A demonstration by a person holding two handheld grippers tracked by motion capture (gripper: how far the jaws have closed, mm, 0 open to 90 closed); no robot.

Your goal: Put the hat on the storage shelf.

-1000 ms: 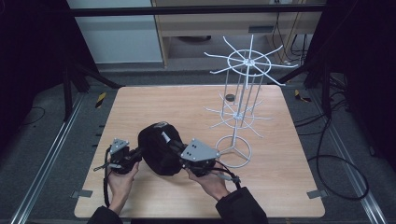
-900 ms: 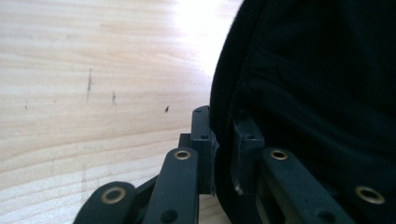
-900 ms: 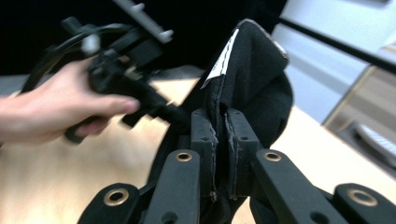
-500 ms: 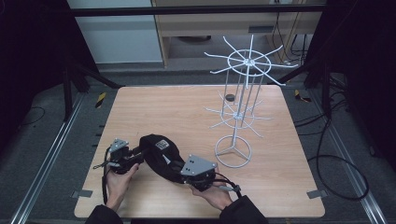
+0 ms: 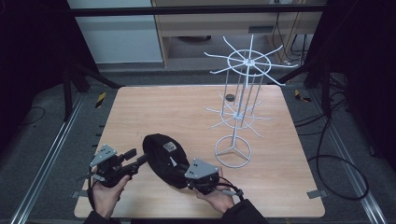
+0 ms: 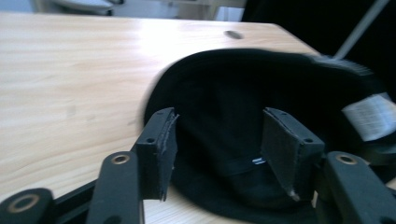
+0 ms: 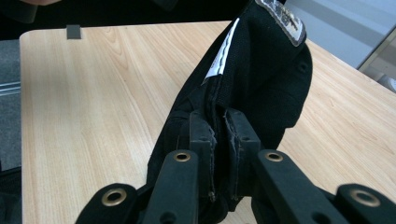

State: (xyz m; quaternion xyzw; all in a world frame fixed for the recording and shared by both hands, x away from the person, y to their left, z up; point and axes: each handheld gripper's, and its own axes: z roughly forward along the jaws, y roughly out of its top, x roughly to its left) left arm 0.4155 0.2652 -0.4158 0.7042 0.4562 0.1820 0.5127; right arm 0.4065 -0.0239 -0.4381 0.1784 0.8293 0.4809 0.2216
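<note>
Black cap [image 5: 164, 158] lying low and centre in the high view, on the wooden counter [image 5: 187, 112], between the two hand-held tools. White label [image 5: 169, 146] on its upper side, another pale tag [image 6: 373, 116] at the right edge of the left gripper view.

Left gripper [image 5: 135, 157] at lower left of the high view, held in a hand [image 5: 106, 196], jaws spread wide apart. In the left gripper view [image 6: 215, 140], black fabric [image 6: 243, 102] between and behind the two pads, neither pad pressed on it; cannot tell whether either pad touches the cap.

Right gripper [image 5: 187, 176] at lower centre of the high view, grey three-cornered plate [image 5: 201, 169] on top, hand [image 5: 217, 199] below it. In the right gripper view [image 7: 219, 126], jaws pinched nearly together on a fold of the cap's edge [image 7: 252, 79], fabric rising from the pads toward the upper right of the frame, white strip [image 7: 224, 51] along the seam.

White wire rack [image 5: 240, 98] standing upright at centre right of the high view, ring base [image 5: 232, 151] on the counter, just beside the cap's right side yet apart from it. Small dark round object [image 5: 229, 97] on the counter behind the rack's stem.
</note>
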